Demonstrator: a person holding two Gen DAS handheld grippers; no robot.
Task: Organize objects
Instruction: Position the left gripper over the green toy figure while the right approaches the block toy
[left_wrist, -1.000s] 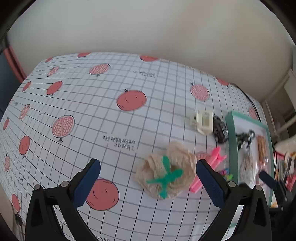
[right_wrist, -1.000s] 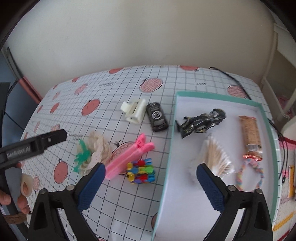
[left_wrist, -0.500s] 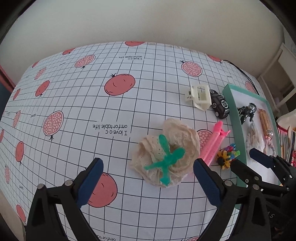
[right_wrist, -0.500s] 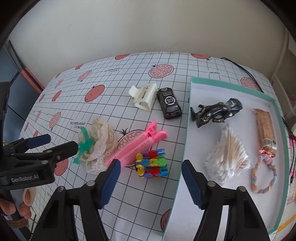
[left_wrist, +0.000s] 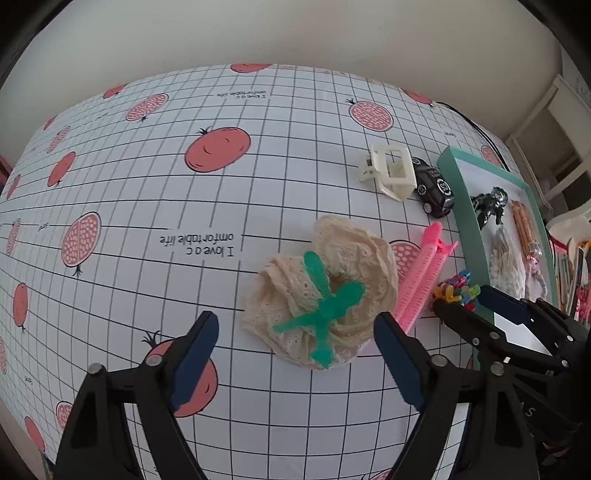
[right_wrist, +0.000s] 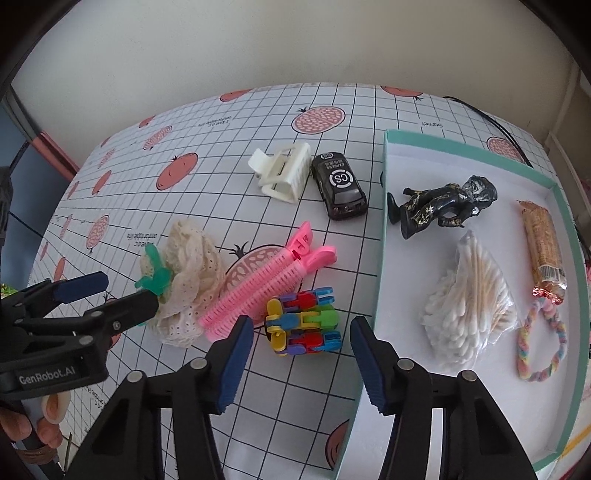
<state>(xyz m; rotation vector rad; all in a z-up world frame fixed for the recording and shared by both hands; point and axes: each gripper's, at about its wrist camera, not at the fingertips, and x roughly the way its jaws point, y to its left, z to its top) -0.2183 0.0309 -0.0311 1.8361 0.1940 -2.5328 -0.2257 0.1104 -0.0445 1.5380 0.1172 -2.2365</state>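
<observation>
Left gripper (left_wrist: 295, 354) spread wide before lace scrunchie (left_wrist: 325, 291), right gripper (right_wrist: 301, 354) agape above colourful toy (right_wrist: 303, 321)

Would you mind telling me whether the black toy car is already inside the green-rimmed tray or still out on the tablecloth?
Still out: the black toy car stands on the tablecloth beside the white hair claw, just left of the tray.
</observation>
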